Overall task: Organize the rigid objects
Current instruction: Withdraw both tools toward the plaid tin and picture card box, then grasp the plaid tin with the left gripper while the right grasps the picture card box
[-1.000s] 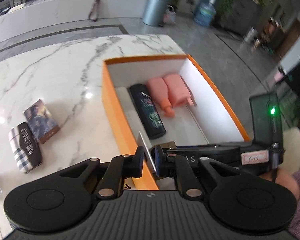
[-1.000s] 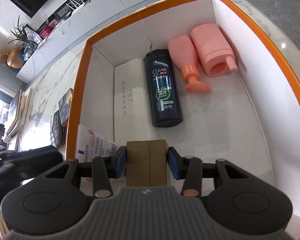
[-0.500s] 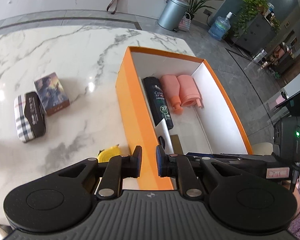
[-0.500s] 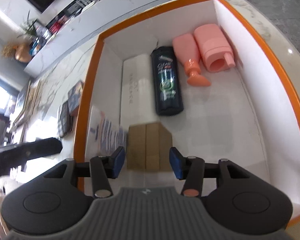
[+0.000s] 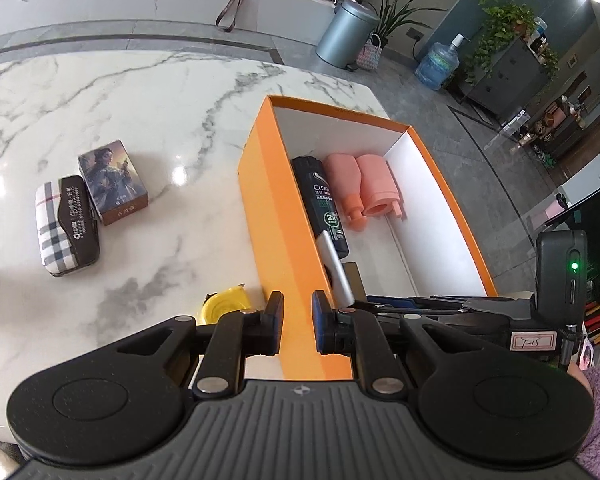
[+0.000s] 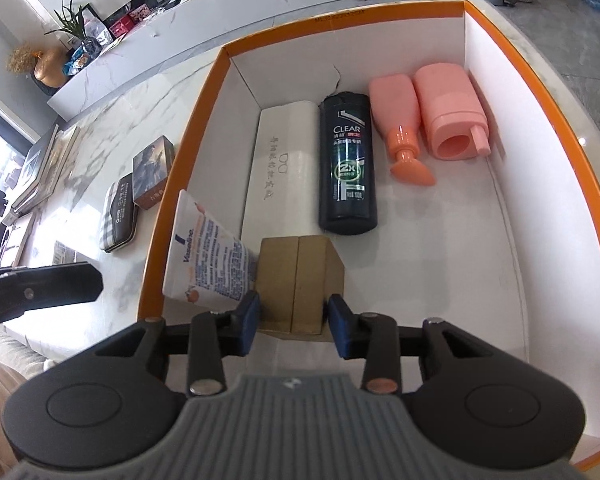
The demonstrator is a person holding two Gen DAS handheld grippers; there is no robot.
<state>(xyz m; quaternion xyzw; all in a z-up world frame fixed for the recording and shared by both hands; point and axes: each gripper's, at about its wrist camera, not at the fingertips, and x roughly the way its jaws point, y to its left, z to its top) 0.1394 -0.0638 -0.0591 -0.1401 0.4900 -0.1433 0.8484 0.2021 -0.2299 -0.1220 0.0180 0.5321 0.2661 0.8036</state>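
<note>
The right gripper [image 6: 293,317] straddles the brown cardboard box [image 6: 298,282] near the orange box's [image 6: 556,128] near wall, its jaws parted and just clear of the sides. The left gripper [image 5: 297,322] hangs empty above that box's left wall, jaws slightly apart.

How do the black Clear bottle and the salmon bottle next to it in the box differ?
The Clear bottle is dark with a printed label; the salmon bottle is plain. The Clear bottle is longer and straight-sided; the salmon bottle narrows to a flared orange cap. Both lie flat, side by side, in the orange box.
</note>
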